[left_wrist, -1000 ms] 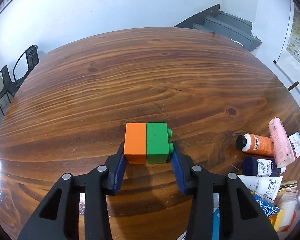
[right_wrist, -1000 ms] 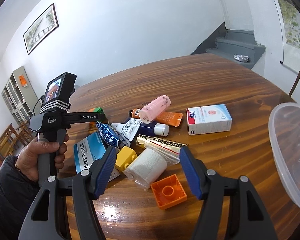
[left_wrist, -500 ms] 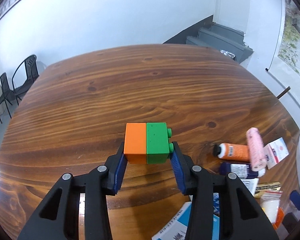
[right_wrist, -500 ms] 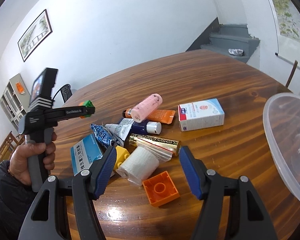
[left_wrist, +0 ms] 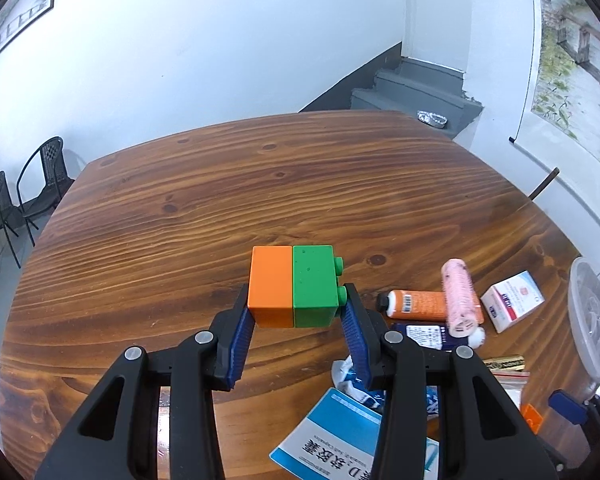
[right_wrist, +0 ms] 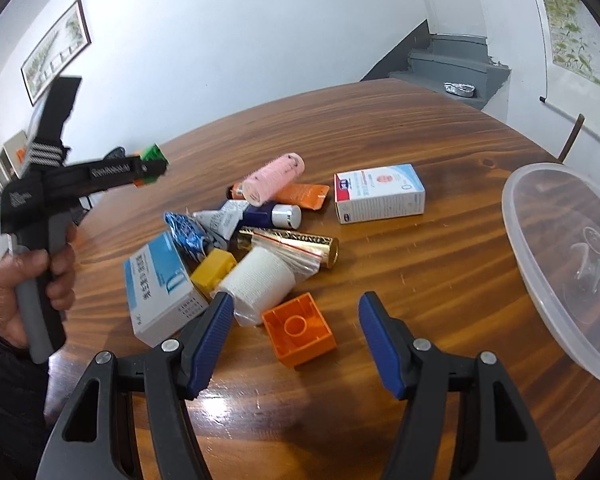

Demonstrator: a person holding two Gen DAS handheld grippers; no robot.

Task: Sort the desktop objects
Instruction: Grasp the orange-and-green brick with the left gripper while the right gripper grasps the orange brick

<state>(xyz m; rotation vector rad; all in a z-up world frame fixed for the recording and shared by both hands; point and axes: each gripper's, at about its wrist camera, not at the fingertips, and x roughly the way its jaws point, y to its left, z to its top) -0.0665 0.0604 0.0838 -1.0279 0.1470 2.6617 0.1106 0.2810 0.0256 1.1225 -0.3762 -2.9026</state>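
Left gripper lifted orange-green block pair higher above table, toward clutter.

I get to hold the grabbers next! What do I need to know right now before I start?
Left gripper: shut on the joined orange-and-green blocks, held up off the table.
Right gripper: open, holding nothing, hovering over the loose orange block.
Pile on the table: yellow block, bandage roll, pink roller, blue-and-white box, white box, tubes.
Clear tub: on the right, nothing sorted into it that I can see.
Left to do: place the held blocks, then sort the pile.
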